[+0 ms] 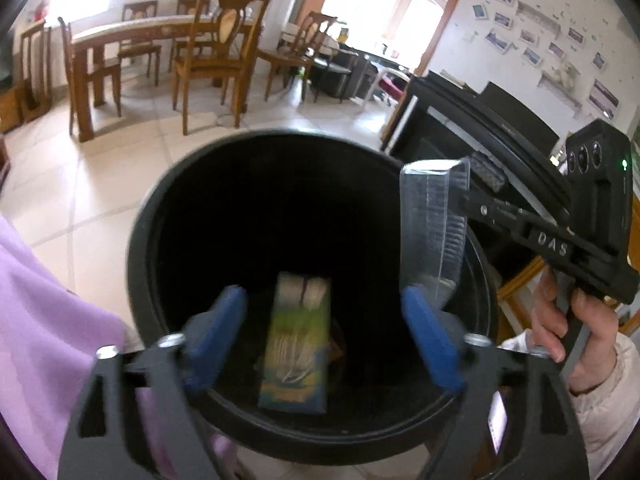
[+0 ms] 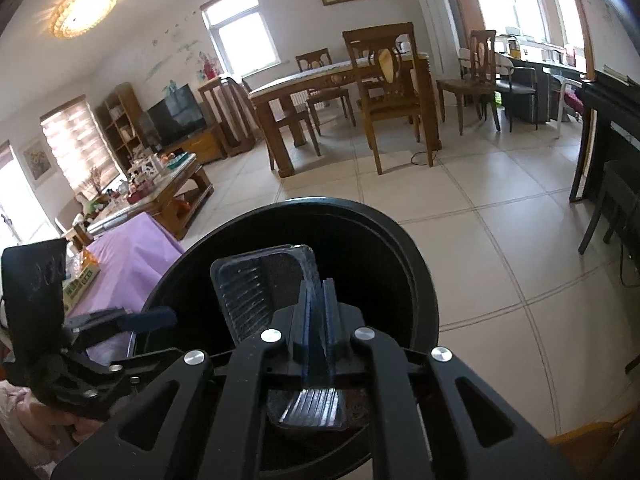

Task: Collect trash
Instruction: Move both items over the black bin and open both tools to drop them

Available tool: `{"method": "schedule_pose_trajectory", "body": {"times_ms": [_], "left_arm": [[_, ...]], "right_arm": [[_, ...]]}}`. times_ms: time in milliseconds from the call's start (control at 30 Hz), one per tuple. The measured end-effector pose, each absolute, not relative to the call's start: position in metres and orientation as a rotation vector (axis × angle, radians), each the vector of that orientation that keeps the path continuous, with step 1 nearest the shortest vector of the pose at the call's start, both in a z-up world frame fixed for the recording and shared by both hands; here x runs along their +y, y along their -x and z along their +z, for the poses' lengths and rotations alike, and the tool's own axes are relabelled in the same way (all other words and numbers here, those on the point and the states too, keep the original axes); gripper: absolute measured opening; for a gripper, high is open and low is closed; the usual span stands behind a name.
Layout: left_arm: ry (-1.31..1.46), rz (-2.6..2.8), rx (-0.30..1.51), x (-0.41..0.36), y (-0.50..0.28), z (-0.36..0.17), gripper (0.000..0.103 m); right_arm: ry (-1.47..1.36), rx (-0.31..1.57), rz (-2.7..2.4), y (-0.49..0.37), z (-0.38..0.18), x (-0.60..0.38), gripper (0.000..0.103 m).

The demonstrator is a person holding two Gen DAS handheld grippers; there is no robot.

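A black round trash bin (image 1: 160, 208) stands on the tiled floor, seen from above in both views (image 2: 420, 280). A green and yellow carton (image 1: 298, 340) hangs in the bin's mouth between my left gripper's (image 1: 324, 332) open blue fingers, untouched by either pad. My right gripper (image 2: 318, 300) is shut on the wall of a clear ribbed plastic tray (image 2: 256, 284) and holds it over the bin's right rim. That tray also shows in the left wrist view (image 1: 434, 224), hanging from the right gripper (image 1: 466, 196).
A table under a lilac cloth (image 2: 128, 260) lies left of the bin, with a small box (image 2: 80, 284) on it. A wooden dining table and chairs (image 2: 344, 92) stand behind. A black piano (image 2: 612, 120) is on the right, a cluttered coffee table (image 2: 160, 184) on the left.
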State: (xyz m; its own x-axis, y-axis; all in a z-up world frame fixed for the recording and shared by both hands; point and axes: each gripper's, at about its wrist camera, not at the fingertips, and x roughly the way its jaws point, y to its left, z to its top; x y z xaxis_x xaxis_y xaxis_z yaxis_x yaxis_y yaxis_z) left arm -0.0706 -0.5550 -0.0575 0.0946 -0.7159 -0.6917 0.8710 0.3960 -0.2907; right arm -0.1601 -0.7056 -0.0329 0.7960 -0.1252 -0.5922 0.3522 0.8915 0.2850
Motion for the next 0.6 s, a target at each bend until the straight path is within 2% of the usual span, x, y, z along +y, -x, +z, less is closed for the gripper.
{"method": "schedule_pose_trajectory", "body": {"times_ms": [67,100,133,200,367,600], "left_arm": [[-0.201,-1.179,0.866,-0.551,0.07,-0.049,0.092],[-0.19,-1.174,0.865,-0.55,0.069,-0.045,0.094],[-0.175,-1.169,0.864,-0.548,0.068,-0.041,0.096],[-0.145,-1.156,0.855,-0.54,0.066,-0.032,0.098],[-0.083,-1.11,0.835,-0.51,0.059,-0.008,0.098],[0.013,-1.057,0.824,-0.447,0.04,0.021,0.098]], "right_arm": [[-0.378,0.607,-0.262,0.16,-0.032,-0.704,0.01],[-0.365,0.609,-0.259,0.161,-0.031,-0.702,0.023],[-0.362,0.605,-0.256,0.161,-0.03,-0.702,0.054],[-0.359,0.552,-0.259,0.17,-0.024,-0.699,0.093],[-0.259,0.492,-0.28,0.176,-0.011,-0.68,0.094],[-0.355,0.475,-0.284,0.173,-0.01,-0.673,0.097]]}}
